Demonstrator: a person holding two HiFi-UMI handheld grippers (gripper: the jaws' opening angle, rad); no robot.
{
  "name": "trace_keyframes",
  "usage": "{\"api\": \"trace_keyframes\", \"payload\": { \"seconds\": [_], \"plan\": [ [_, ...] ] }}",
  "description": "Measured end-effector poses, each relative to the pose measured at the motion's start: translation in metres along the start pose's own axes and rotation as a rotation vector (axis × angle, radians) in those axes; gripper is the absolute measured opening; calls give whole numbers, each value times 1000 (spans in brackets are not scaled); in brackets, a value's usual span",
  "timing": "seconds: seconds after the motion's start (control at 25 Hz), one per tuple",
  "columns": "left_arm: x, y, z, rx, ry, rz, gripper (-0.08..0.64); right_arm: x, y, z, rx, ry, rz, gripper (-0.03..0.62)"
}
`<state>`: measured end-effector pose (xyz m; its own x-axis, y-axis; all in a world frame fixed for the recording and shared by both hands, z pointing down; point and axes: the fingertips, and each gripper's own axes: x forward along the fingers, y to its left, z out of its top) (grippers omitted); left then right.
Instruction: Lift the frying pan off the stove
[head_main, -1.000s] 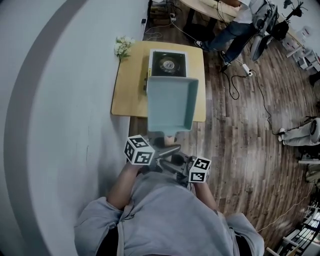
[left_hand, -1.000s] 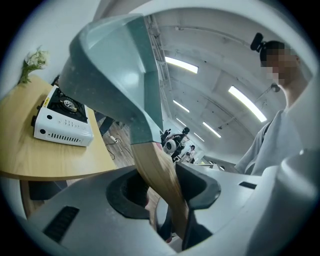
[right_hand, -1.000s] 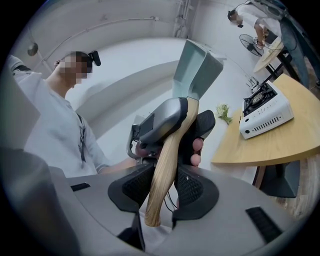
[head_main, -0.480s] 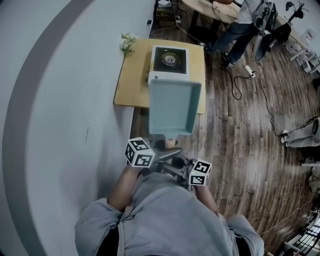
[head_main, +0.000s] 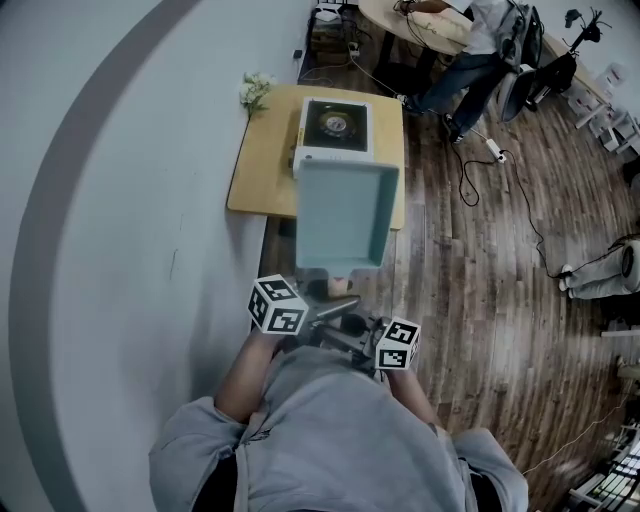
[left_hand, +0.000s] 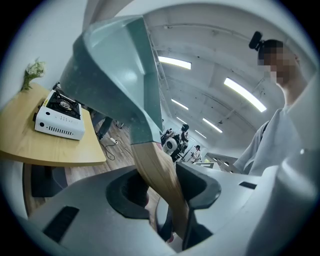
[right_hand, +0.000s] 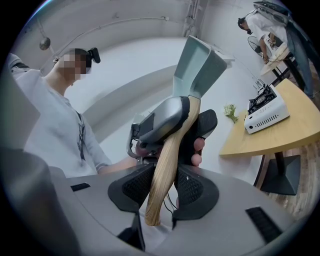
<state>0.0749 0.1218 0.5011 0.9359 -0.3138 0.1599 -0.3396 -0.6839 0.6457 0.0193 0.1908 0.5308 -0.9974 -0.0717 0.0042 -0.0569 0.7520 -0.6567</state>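
left gripper (left_hand: 162, 190) and right gripper (right_hand: 164, 189) both clamped light wooden handle (right_hand: 169, 147) of square pale-green frying pan (head_main: 345, 212); pan hung clear of white tabletop stove (head_main: 335, 128).

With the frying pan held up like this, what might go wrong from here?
Both the left gripper and right gripper clamp only the wooden handle, so the long frying pan might twist or sag. It hangs above the table edge by the stove; a slip could drop it there.
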Motion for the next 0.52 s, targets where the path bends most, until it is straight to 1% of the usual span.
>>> {"api": "trace_keyframes", "payload": {
  "seconds": [0.32, 0.52],
  "plan": [
    [-6, -2, -4, -13, -5, -3, 156, 2, 4, -5, -11, 16, 4, 120],
    [-6, -4, -6, -12, -3, -5, 157, 2, 6, -7, -7, 7, 3, 120]
  ]
}}
